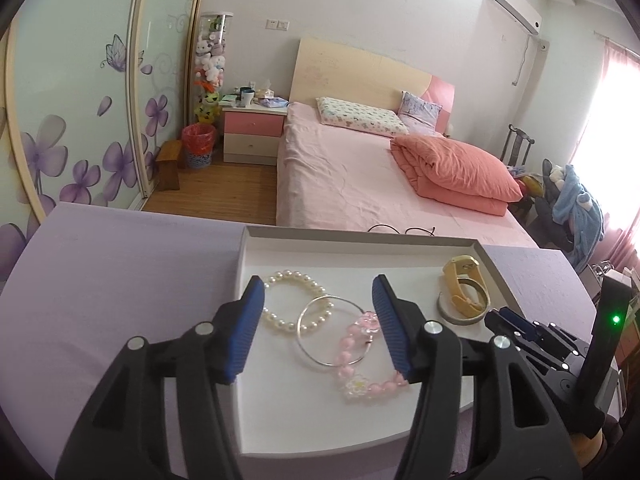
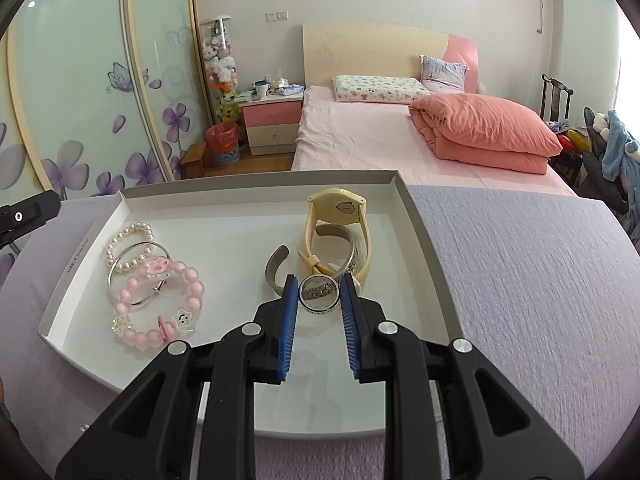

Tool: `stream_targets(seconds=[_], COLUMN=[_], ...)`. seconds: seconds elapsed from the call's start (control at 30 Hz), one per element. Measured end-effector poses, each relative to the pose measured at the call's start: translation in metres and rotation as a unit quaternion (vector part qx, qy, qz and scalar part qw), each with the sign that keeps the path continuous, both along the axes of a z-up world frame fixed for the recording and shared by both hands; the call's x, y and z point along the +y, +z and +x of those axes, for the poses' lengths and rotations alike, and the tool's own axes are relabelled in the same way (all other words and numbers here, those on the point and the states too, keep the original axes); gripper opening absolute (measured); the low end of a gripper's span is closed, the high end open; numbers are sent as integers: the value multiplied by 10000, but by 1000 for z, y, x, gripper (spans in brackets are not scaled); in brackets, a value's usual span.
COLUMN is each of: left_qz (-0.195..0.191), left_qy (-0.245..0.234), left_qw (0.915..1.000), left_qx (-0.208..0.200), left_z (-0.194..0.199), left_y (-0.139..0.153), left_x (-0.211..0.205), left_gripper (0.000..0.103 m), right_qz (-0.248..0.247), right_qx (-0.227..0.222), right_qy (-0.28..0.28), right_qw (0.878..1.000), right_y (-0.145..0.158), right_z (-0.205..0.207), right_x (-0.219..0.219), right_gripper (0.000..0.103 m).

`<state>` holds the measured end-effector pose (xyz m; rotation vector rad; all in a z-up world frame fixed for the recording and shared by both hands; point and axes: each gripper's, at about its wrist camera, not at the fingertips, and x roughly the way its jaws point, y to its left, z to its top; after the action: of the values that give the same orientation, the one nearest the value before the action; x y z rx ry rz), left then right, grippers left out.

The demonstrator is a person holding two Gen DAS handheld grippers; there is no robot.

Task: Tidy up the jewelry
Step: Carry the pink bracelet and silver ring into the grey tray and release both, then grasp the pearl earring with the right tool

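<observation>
1. A home bedroom: a pink bed [image 1: 352, 176] with a folded quilt [image 1: 456, 172] fills the far middle.
2. Far left stand a nightstand [image 1: 252, 128] and a wardrobe with flowered sliding doors [image 1: 80, 120].
3. An air conditioner [image 1: 518, 10] hangs high on the right wall.

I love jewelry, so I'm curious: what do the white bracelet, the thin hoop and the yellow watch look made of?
The white bracelet looks like pearl or imitation-pearl beads: round, creamy, softly glossy. The thin hoop appears to be polished silver-toned metal, a bright reflective wire. The yellow watch seems to be matte plastic or rubber, its strap smooth and dull. None can be confirmed by sight alone.
</observation>
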<state>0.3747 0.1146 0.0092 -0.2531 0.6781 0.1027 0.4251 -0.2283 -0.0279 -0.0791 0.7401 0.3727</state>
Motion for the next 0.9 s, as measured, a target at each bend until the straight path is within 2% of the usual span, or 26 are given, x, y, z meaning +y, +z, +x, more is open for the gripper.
stream_targets(seconds=[0.23,0.33,0.63,0.9], left_qz=[2,27,15,63], left_qy=[5,10,151,247], left_qw=[10000,10000,9999,9997], left_qx=[29,41,35,-38], left_z=[-1,-3,-18,-60], left_y=[-3,-4,-2,2], left_x=[3,2,11,16], left_gripper=[60,62,66,72], right_qz=[-51,87,293,478], right_qx=[43,21,-166,-250], right_qy=[51,140,11,-130], right_qw=[10000,9999,9994,9985], right_y=[-1,2,22,33], right_z=[2,-2,-10,-36], right_x=[5,4,-20,-52], right_gripper=[24,52,53,54])
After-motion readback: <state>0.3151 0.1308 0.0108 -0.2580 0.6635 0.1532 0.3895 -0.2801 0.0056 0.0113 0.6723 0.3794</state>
